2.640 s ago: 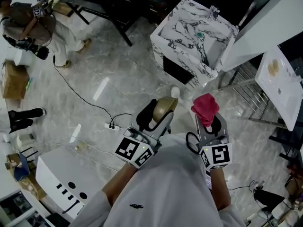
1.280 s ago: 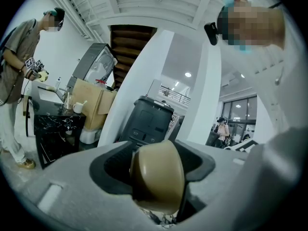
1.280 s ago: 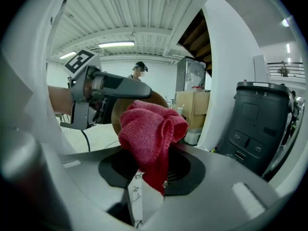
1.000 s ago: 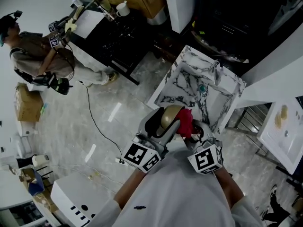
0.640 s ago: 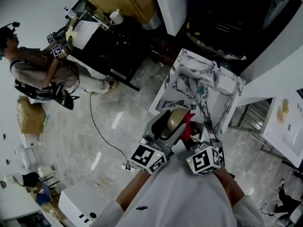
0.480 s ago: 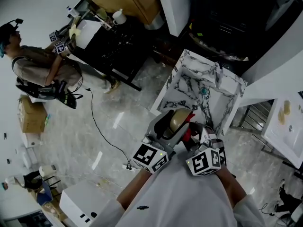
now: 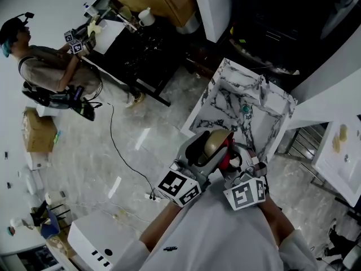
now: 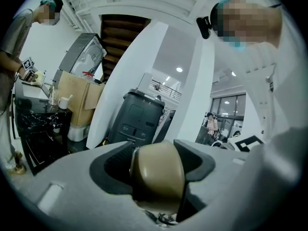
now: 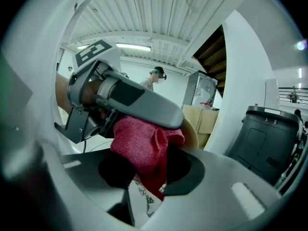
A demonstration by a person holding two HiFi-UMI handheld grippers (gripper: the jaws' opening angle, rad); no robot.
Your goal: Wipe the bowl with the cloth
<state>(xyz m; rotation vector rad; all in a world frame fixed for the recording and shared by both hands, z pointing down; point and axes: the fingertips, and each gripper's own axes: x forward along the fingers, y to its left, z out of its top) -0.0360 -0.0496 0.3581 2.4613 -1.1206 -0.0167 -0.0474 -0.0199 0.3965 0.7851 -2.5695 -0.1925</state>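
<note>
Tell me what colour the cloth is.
The cloth is pinkish red, clearest in the right gripper view.

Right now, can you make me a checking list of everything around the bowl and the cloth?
Surface: nothing seen; the work is held in the air above the marble floor.
Job's things: tan bowl; red cloth against it.
Clutter: cardboard box on the floor.
Grippers: left gripper shut on the bowl; right gripper shut on the cloth.
Cables: black cable across the floor.
Surroundings: marble sink; another person at a black counter.
</note>
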